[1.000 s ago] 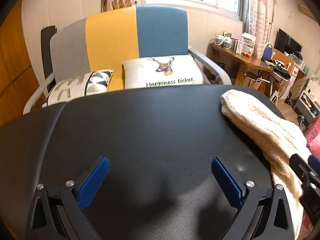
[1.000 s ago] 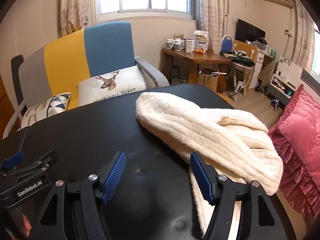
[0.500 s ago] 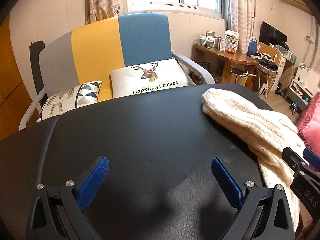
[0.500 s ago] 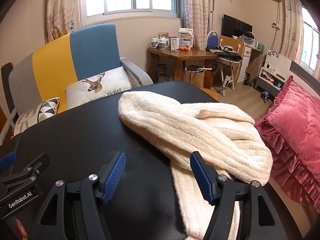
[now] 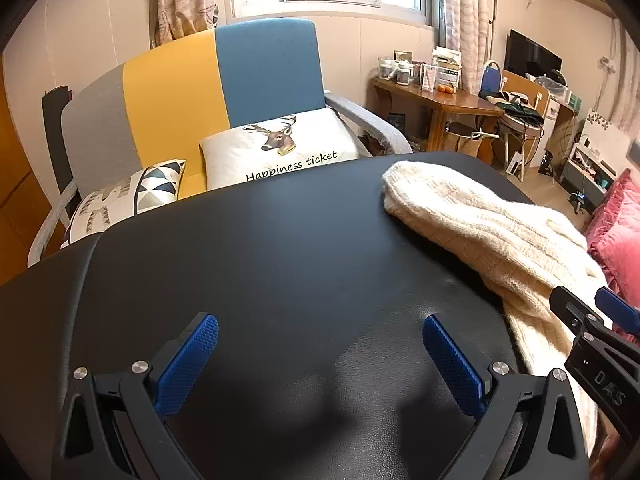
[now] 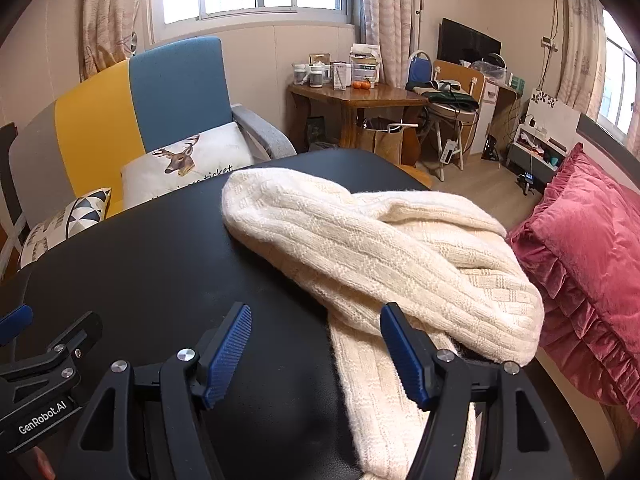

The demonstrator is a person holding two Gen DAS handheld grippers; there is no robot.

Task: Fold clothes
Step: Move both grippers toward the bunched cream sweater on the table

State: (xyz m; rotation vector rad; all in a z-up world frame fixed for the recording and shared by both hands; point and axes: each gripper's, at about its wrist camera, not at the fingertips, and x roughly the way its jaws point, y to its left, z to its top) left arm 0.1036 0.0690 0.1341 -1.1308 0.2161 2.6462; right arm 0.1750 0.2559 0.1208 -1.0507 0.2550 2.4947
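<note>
Well, cream knit sweater lies bunched (ribbed, thick)

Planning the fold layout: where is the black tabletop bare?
Bare: the black leather-look tabletop from the sofa-side edge to the left tool, left of the cream knitted sweater. Crowded: right side, where the sweater lies heaped before the right tool.

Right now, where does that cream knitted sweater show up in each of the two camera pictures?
Left wrist view: cream sweater at right, on the black table.
Right wrist view: sweater at centre, just beyond the open right gripper.
Shared landmark: the deer cushion behind the table.
</note>
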